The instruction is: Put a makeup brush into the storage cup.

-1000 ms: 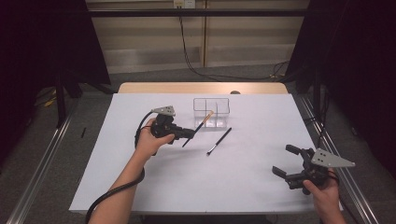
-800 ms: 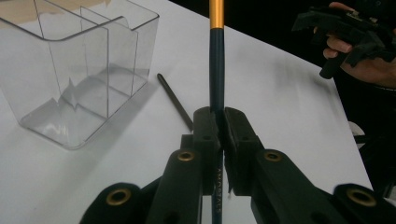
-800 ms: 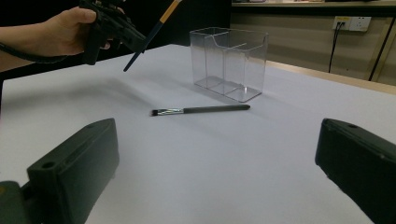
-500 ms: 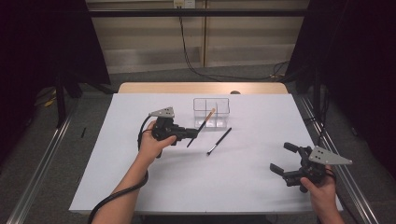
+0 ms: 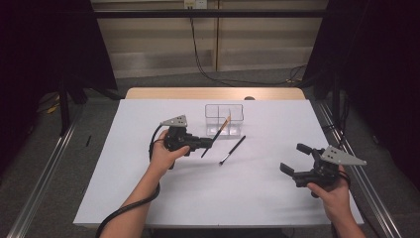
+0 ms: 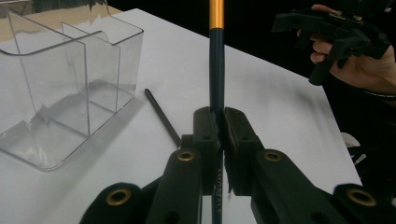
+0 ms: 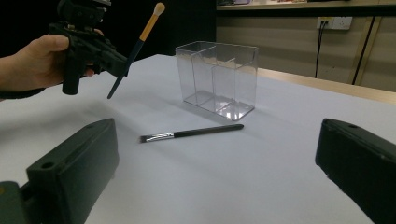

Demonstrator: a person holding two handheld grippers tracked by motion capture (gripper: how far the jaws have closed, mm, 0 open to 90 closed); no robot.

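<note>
Gold-banded dark makeup brush (image 5: 216,135), clenched in left gripper (image 5: 205,144), hovers at six o'clock of clear plastic organizer (image 5: 224,118); next, tip it upright into a compartment.

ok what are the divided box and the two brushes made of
The divided box looks like clear hard plastic, possibly acrylic: see-through glossy walls with bright edges. The brush clamped in the left hand-held gripper has a dark glossy handle, painted wood or plastic, a gold metallic-looking band and pale soft bristles. The brush lying on the table has a matte black handle, a shiny silvery ferrule and dark bristles.
</note>
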